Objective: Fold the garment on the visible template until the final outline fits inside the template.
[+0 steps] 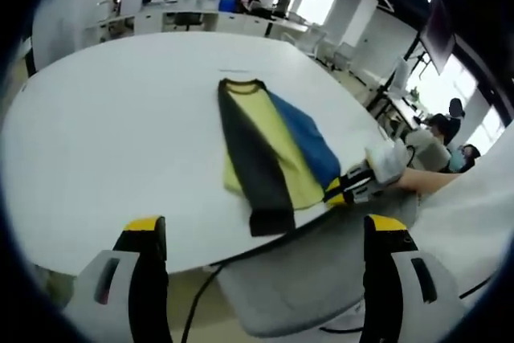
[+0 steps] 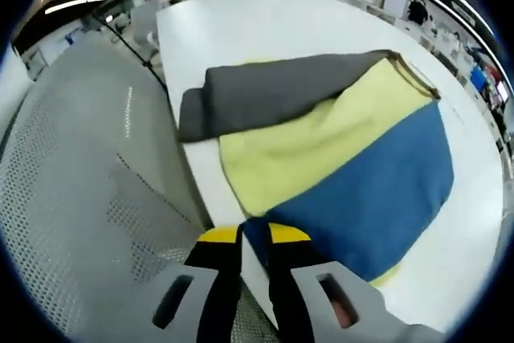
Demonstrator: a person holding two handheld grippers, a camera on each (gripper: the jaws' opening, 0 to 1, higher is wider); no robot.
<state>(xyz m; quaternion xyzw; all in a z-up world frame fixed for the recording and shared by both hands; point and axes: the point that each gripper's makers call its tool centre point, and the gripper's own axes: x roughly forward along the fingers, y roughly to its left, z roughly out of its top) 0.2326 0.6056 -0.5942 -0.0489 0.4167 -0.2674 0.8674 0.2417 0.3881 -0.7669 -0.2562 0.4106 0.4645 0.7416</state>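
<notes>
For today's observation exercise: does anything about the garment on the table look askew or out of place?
Yes. The garment lies at the edge of the white table, slanted to that edge rather than square. Its dark grey sleeve is folded across the yellow body and reaches the table edge. The right hand-held gripper is shut on the blue hem corner.

The garment [image 2: 337,158] is showing as soft matt cloth in grey, yellow and blue panels, lying in loose folds. The table [image 1: 112,134] is presenting a smooth white surface with a faint sheen. At nine o'clock in the right gripper view, a chair [image 2: 72,174] is showing grey perforated mesh.
</notes>
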